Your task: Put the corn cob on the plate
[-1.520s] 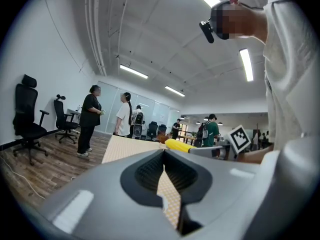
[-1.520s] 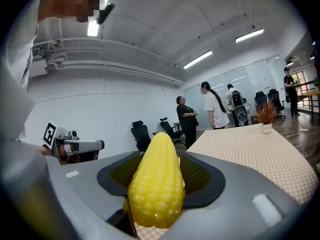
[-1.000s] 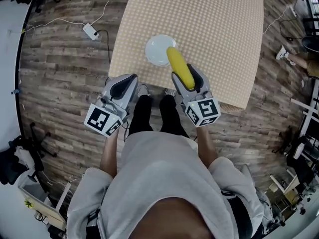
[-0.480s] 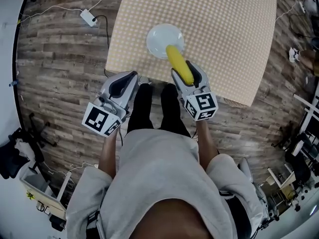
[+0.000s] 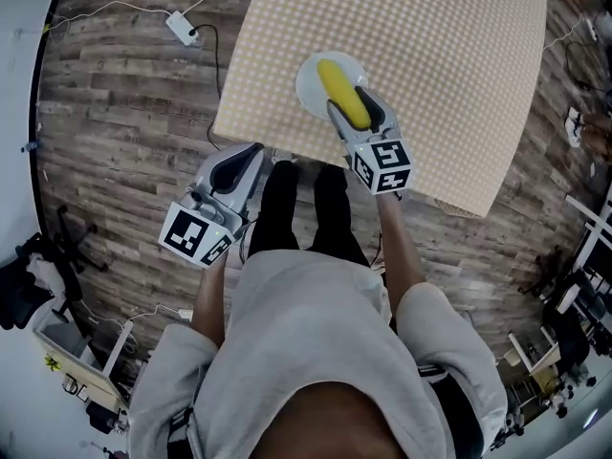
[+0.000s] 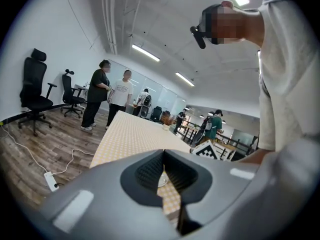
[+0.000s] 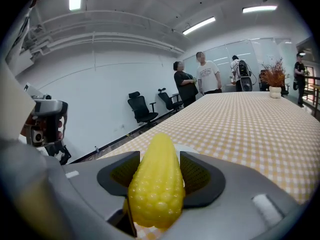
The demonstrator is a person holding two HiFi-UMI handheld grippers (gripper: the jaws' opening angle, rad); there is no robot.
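A yellow corn cob [image 5: 341, 94] [image 7: 157, 184] is clamped lengthwise in my right gripper [image 5: 358, 118] [image 7: 157, 176], which is shut on it. In the head view the cob's tip hangs over the white plate [image 5: 314, 79], which sits near the front edge of the checkered table [image 5: 430, 55]. The cob hides most of the plate. Whether the cob touches the plate cannot be told. My left gripper [image 5: 234, 168] [image 6: 162, 176] is off the table, over the floor at the person's left, shut with nothing in it.
A power strip [image 5: 182, 29] with cables lies on the wood floor left of the table. Office chairs [image 6: 34, 96] and standing people [image 6: 107, 96] are far off beyond the table. The person's legs [image 5: 304, 208] stand at the table's front edge.
My right gripper has carried the corn cob forward, from the table's front edge to over the plate. The left gripper has stayed put.
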